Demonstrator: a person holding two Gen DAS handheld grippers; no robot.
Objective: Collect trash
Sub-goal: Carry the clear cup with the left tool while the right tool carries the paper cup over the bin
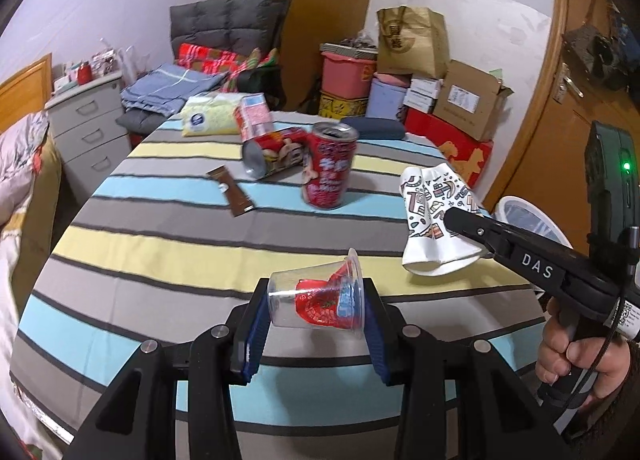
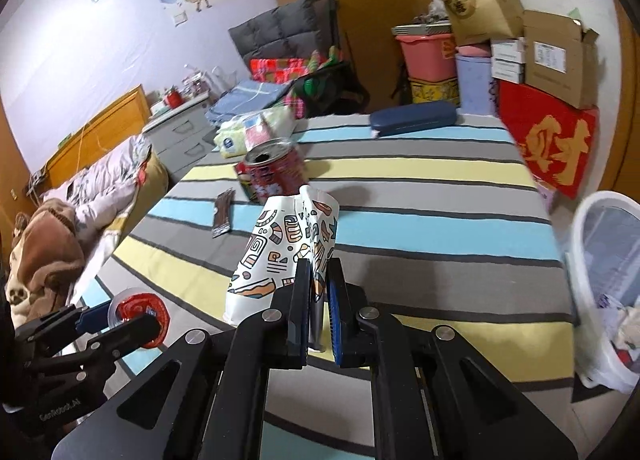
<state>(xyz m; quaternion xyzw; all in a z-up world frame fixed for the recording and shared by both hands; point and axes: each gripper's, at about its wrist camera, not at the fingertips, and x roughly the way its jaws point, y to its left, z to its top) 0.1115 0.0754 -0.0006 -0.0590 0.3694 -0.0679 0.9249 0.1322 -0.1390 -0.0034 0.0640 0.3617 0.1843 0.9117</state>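
My left gripper [image 1: 316, 302] is shut on a clear plastic cup [image 1: 316, 300] with a torn red lid, held sideways above the striped table [image 1: 160, 252]. It shows again at the lower left of the right wrist view as the plastic cup [image 2: 138, 314] in the left gripper [image 2: 120, 320]. My right gripper [image 2: 319, 280] is shut on a flattened white paper cup [image 2: 280, 248] with coloured patterns, lifted off the cloth; this paper cup [image 1: 434, 220] hangs at the right of the left wrist view. An upright red can [image 1: 330, 168], a lying can [image 1: 272, 156] and a brown sachet [image 1: 232, 192] rest on the table.
A white bin [image 2: 608, 284] lined with a bag and holding trash stands off the table's right edge. A tissue pack [image 1: 208, 114], a pink carton [image 1: 254, 116] and a dark blue case [image 2: 414, 118] lie at the table's far side. Boxes and tubs stack behind; a bed lies left.
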